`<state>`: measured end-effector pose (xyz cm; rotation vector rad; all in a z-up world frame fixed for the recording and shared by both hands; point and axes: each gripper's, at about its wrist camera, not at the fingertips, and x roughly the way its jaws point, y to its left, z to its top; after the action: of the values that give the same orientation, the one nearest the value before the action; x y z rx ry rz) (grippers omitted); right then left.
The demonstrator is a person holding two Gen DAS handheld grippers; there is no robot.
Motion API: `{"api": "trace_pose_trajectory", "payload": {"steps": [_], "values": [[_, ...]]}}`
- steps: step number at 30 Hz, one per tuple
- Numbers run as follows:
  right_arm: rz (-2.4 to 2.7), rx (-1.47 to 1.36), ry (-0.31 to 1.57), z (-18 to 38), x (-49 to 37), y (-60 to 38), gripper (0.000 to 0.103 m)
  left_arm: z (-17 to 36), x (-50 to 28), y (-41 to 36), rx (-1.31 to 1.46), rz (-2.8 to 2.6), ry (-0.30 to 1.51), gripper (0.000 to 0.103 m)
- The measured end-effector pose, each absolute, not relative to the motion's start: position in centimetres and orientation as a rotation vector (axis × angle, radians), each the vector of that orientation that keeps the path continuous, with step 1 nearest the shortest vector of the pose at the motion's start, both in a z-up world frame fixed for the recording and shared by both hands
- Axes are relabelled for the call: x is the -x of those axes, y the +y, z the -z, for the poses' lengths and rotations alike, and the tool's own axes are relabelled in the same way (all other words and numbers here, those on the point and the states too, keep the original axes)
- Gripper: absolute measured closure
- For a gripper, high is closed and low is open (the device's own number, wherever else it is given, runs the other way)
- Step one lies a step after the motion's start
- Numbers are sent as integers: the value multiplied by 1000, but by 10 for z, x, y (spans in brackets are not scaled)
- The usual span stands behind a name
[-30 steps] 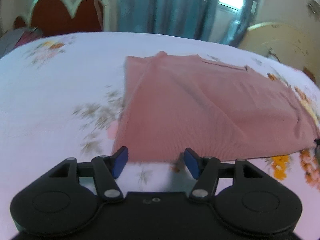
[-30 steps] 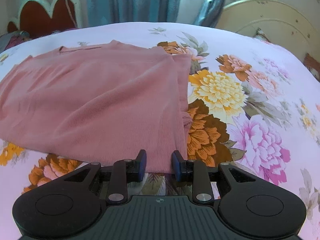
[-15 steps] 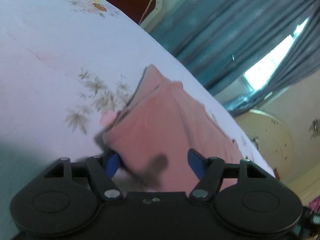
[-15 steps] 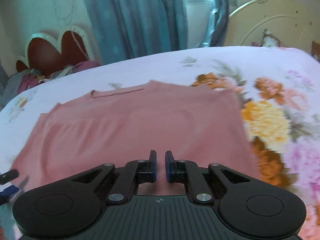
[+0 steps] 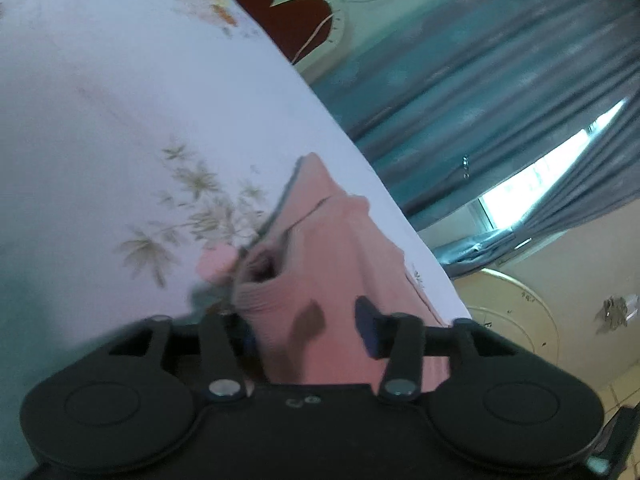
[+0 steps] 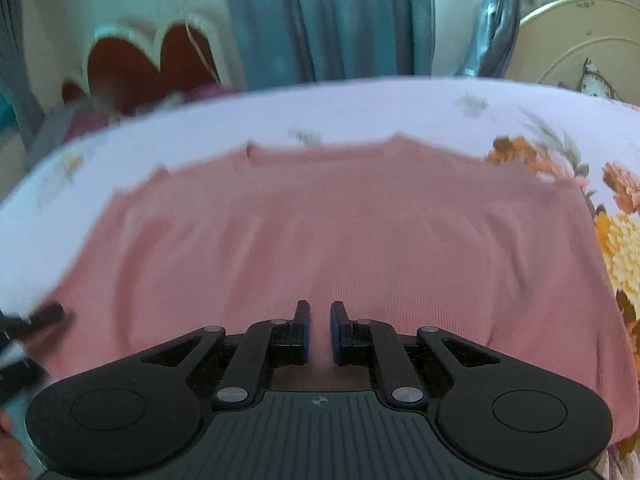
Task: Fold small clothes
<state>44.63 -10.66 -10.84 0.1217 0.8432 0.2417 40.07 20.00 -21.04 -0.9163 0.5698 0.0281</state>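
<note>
A pink knit top lies spread on a floral bedsheet, neckline at the far side. My right gripper is shut on the near hem of the pink top at its middle. In the tilted left wrist view the pink top runs up from between my fingers. My left gripper stands wide around a bunched corner of the top, with the left finger hidden behind the fabric. The left gripper's black body shows at the left edge of the right wrist view.
A red heart-shaped headboard and blue curtains stand beyond the bed. A cream round headboard is at the far right. Orange flower prints mark the sheet to the right of the top.
My right gripper closed on the hem and moved left toward the middle of the top. My left gripper tilted sharply and pushed onto the top's left corner, which has bunched up between its fingers.
</note>
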Motion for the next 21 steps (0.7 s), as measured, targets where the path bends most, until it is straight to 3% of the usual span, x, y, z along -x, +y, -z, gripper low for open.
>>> {"api": "trace_pose_trajectory", "payload": {"steps": [1, 3, 6, 7, 8, 16, 21], "values": [[-245, -135, 842, 107, -450, -107, 93, 209, -404, 199, 921, -37, 560, 45], [-259, -159, 842, 108, -457, -105, 93, 207, -413, 198, 937, -79, 555, 46], [-269, -162, 843, 110, -465, -100, 93, 208, -421, 201, 944, -159, 563, 70], [-272, -174, 843, 110, -466, -100, 93, 209, -425, 203, 942, -174, 574, 85], [-275, -185, 843, 112, -467, -100, 93, 211, -429, 206, 946, -179, 589, 93], [-322, -192, 901, 138, -485, -109, 94, 173, -425, 188, 882, -69, 519, 95], [-345, -335, 841, 125, -486, -148, 93, 129, -442, 121, 642, 23, 510, 95]]}}
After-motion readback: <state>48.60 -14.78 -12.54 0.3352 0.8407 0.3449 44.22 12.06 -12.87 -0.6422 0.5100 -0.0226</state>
